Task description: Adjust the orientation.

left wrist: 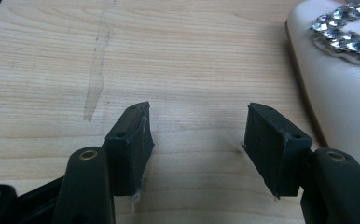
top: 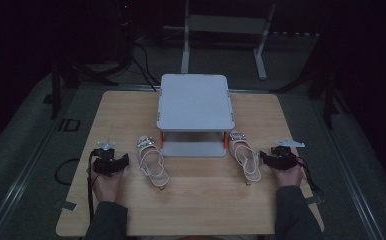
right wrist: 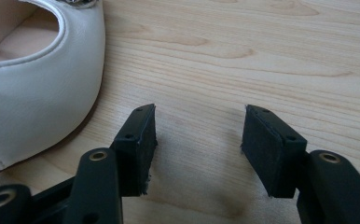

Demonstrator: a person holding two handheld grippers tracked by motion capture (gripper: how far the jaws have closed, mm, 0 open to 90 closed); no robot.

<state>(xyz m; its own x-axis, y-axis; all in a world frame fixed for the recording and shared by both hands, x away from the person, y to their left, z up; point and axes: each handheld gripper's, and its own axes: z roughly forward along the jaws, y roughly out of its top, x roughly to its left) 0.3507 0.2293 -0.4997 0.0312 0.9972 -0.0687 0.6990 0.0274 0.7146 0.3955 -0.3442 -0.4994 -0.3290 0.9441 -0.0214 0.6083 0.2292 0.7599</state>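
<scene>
Two pale sandals lay on a wooden surface (top: pixel 191 205) in front of a small grey two-tier rack (top: pixel 195 102) as a person rested a gripper in each hand beside them. The left sandal (top: pixel 152 162) sat just left of the rack's lower shelf, its jewelled toe toward the rack and its heel toward the person; the right sandal (top: pixel 245 156) sat just right of the shelf, angled the same way. The left gripper (top: pixel 112 164) was low on the surface just left of the left sandal, jaws spread and empty; its own camera caught the sandal's jewelled toe (left wrist: pixel 343 60) at the edge. The right gripper (top: pixel 278 157) was just right of the right sandal, jaws likewise spread with bare wood between them, the shoe's cream side (right wrist: pixel 38 88) close by.
</scene>
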